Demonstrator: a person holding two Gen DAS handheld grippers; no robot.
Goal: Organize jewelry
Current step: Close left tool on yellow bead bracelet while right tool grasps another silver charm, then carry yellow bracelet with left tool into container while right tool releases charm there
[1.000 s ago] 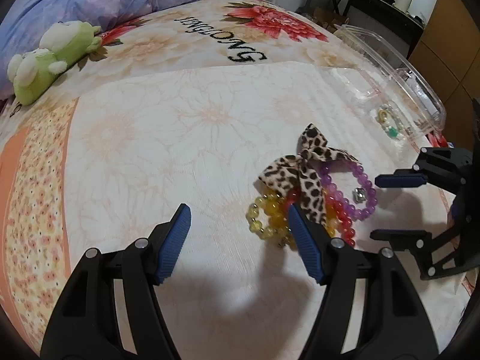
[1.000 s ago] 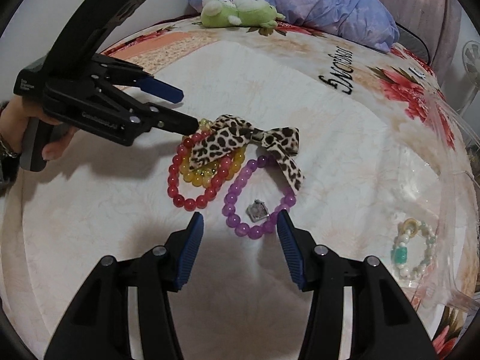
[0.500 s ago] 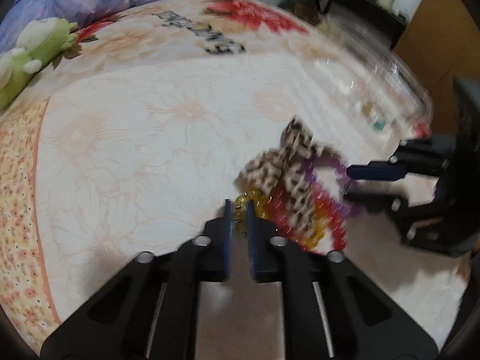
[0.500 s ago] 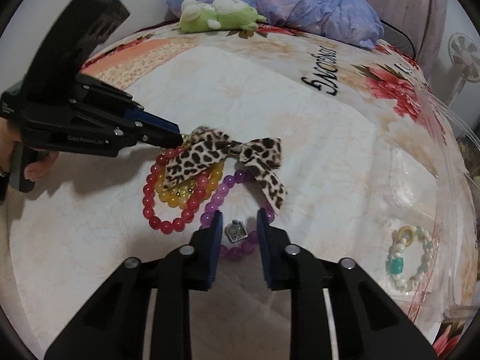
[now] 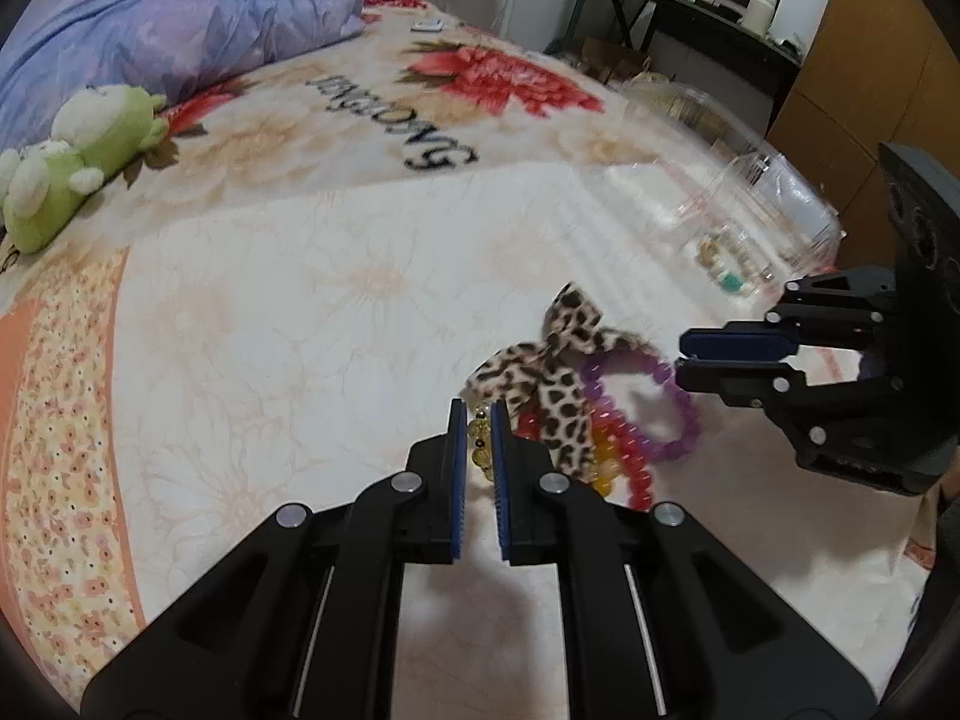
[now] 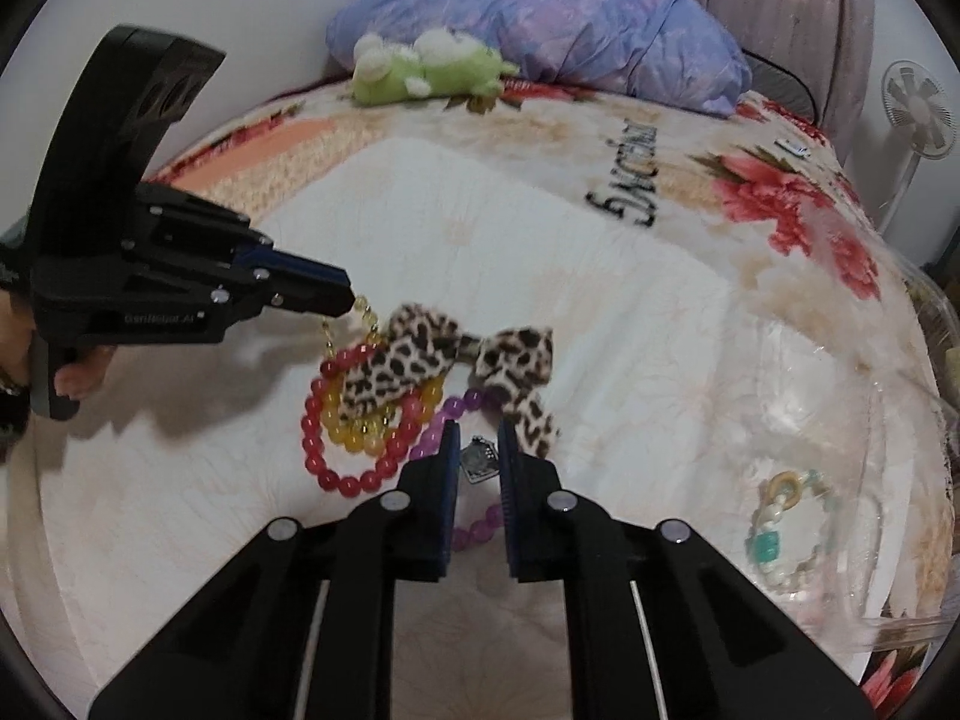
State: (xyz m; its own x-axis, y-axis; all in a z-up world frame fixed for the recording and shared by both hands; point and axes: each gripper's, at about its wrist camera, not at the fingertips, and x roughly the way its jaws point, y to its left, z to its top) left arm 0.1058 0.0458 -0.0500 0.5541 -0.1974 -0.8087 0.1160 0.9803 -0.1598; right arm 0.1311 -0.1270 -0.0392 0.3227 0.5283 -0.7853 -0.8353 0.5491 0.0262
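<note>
L claw is clamped on the yellow beads, lifting one end. R claw is clamped on the purple beads by the charm. Strands look light, floppy, slick, so grip across beads. Bow and red beads drape between the claws and may snag. Clear box sits right of R claw w/ a bracelet inside.

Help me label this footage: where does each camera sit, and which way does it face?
Left wrist: on the left gripper, facing across the bed at the bracelets and bow; its own fingers and the right gripper show.
Right wrist: on the right gripper, facing the pillow; left gripper and hand show.
Shared: bow, bracelets, plush, box.
</note>
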